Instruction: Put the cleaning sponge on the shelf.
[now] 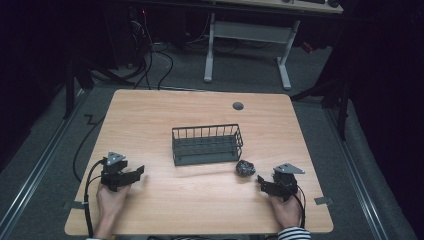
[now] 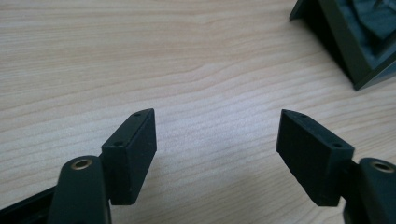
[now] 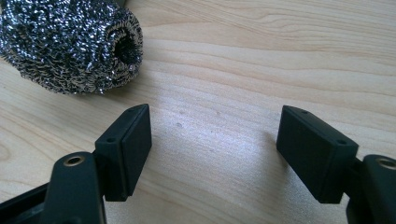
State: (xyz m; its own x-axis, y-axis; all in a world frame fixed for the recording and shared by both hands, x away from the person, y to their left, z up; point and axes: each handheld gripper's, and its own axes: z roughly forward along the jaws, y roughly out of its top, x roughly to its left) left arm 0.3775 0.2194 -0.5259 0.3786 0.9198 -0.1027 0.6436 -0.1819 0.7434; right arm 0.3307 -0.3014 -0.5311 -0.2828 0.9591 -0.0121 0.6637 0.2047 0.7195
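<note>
A dark wire basket [image 1: 207,144] stands at the middle of the wooden table [image 1: 200,110]. Just off its front right corner lies a steel wool scourer [image 1: 245,168]. My right gripper [image 1: 261,181] rests low over the table, a short way to the right of and nearer than the scourer, pointing left. In the right gripper view its jaws stand open [image 3: 215,123] over bare wood, with the scourer [image 3: 70,44] ahead at the upper left, apart from the fingers. My left gripper [image 1: 137,172] is at the table's front left, pointing right, open [image 2: 217,126] with nothing between its pads.
A dark angular corner [image 2: 355,42] shows at the upper right of the left gripper view; I cannot tell what it is. A round cable hole [image 1: 238,106] sits near the table's far edge. A white desk frame [image 1: 247,45] and floor cables lie beyond.
</note>
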